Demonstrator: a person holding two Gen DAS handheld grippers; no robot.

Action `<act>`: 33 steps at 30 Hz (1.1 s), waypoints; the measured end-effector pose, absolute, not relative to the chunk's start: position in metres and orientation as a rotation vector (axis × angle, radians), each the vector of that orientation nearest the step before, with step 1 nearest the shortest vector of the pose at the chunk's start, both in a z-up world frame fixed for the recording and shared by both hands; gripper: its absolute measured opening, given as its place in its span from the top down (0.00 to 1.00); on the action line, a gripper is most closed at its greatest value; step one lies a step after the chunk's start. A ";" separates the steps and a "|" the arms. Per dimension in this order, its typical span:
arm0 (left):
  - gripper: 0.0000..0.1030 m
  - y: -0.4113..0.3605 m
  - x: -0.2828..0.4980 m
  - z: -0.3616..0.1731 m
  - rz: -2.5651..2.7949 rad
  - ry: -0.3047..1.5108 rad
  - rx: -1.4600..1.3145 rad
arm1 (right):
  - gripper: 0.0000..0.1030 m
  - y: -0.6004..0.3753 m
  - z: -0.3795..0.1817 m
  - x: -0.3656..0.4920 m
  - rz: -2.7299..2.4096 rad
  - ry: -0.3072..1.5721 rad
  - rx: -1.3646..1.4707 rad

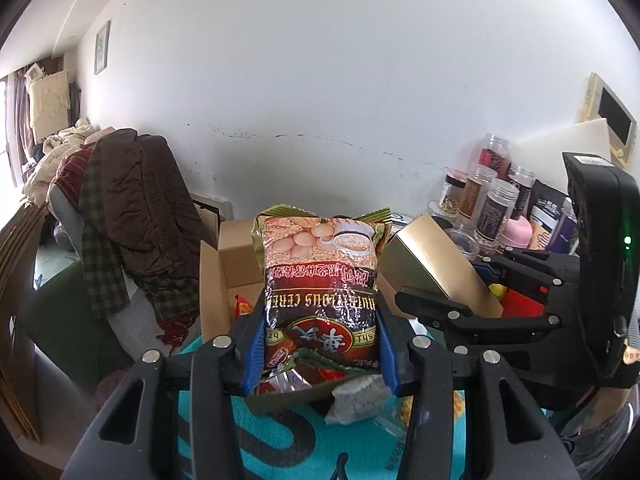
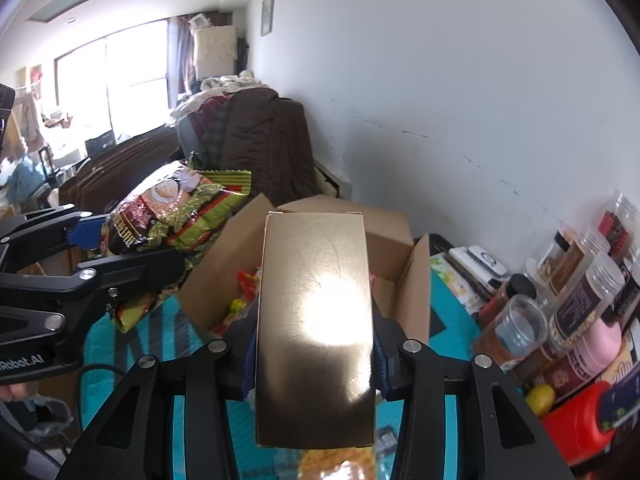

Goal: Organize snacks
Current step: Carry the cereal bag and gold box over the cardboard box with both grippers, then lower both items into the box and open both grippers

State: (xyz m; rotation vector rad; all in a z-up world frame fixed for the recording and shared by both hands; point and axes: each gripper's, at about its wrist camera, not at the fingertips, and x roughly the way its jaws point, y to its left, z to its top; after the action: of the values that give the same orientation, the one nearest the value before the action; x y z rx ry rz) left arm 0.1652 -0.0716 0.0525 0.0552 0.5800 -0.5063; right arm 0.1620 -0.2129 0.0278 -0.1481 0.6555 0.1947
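Left tongs (image 1: 320, 344) clamp a glossy red-brown cereal bag (image 1: 320, 280); right tongs (image 2: 314, 360) clamp a shiny gold cardboard box (image 2: 316, 320); both held above the open brown carton (image 2: 396, 264) on the teal-covered bench (image 2: 120, 344).

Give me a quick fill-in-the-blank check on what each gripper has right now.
The left gripper is shut on a ____ bag.
The right gripper is shut on a ____-coloured box.
Behind both stands an open ____ box.
The clear jars stand to its ____.

Missing words: cereal; gold; cardboard; right
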 end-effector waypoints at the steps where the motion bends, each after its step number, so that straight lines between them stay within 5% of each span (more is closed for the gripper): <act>1: 0.56 -0.073 0.170 0.051 -0.505 0.582 0.059 | 0.58 -0.215 0.026 0.166 0.193 0.658 -0.147; 33: 0.56 -0.080 0.247 -0.047 -0.376 0.837 0.091 | 0.58 -0.208 -0.055 0.246 0.085 0.847 -0.172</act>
State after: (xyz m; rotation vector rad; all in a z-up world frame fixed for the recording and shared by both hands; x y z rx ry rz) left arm 0.2471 -0.0796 -0.0468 0.0914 0.8366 -0.3763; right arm 0.2457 -0.2083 -0.0545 -0.1718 0.8473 0.0853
